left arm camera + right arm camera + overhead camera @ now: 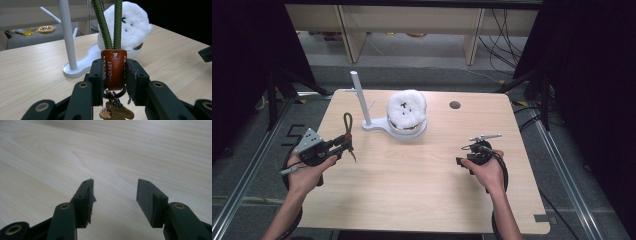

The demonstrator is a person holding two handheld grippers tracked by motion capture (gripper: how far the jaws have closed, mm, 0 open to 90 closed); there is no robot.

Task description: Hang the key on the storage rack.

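My left gripper [114,72] is shut on the brown leather tab of a keychain [114,68]. Its green braided cord loop [111,23] rises above the jaws, and a metal clasp with a small charm hangs below them. In the high view the left gripper [346,142] hovers over the table's left side, with the keychain [347,127] sticking up toward the white stand [362,102]. That stand is a thin post with side pegs on a white base. A white fluffy toy [406,111] sits on the base's round end. My right gripper [115,195] is open over bare wood, at the table's right [460,161].
The light wooden table [422,175] has a round cable hole [455,105] at the back right. Wooden furniture legs and loose cables stand on the floor beyond the far edge. Dark curtains flank both sides.
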